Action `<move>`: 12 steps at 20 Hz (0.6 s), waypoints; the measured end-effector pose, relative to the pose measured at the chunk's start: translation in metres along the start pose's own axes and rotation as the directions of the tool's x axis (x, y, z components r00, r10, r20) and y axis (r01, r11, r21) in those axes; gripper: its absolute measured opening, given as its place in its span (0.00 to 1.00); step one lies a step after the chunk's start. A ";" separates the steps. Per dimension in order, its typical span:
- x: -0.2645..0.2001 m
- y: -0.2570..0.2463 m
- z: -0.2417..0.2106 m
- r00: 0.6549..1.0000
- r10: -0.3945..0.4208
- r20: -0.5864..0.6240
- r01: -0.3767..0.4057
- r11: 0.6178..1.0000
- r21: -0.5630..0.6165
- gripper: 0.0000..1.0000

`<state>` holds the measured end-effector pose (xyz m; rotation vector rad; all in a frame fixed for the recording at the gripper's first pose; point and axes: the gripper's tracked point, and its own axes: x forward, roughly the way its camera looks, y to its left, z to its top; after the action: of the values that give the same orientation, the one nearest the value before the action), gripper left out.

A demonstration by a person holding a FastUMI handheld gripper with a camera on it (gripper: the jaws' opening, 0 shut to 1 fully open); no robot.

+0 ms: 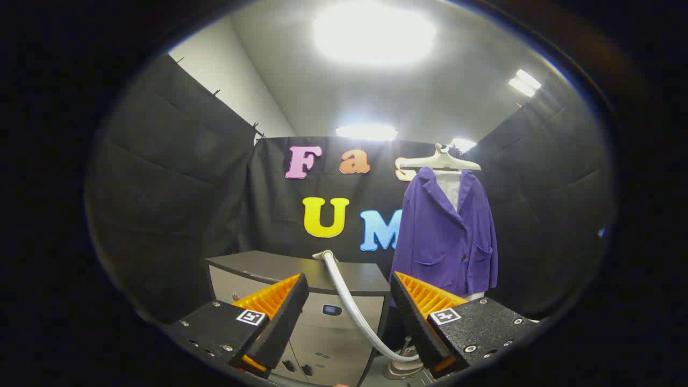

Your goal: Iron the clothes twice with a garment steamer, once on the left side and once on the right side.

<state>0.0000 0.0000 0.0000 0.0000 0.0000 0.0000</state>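
Gripper (pixel 349 312) fingers spread apart, empty — ribbed white steamer hose (pixel 352 306) curving between them; beyond, a purple jacket (pixel 446 236), perhaps cotton.

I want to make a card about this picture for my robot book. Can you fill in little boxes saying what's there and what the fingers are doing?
clothes: purple button-up jacket over a white shirt, hanging on a pale plastic hanger against the black cloth wall
steamer: white flexible hose curving down from the cabinet top to a pale base on the floor
furniture: grey cabinet with dark top, left of the jacket
gripper: fingers open, holding nothing, hose seen between them
ironing: not started
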 end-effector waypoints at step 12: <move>-0.009 -0.043 0.002 1.000 -0.018 -0.019 0.017 1.000 -0.013 0.95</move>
<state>-0.0086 -0.0434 0.0023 -0.0130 0.0196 -0.0176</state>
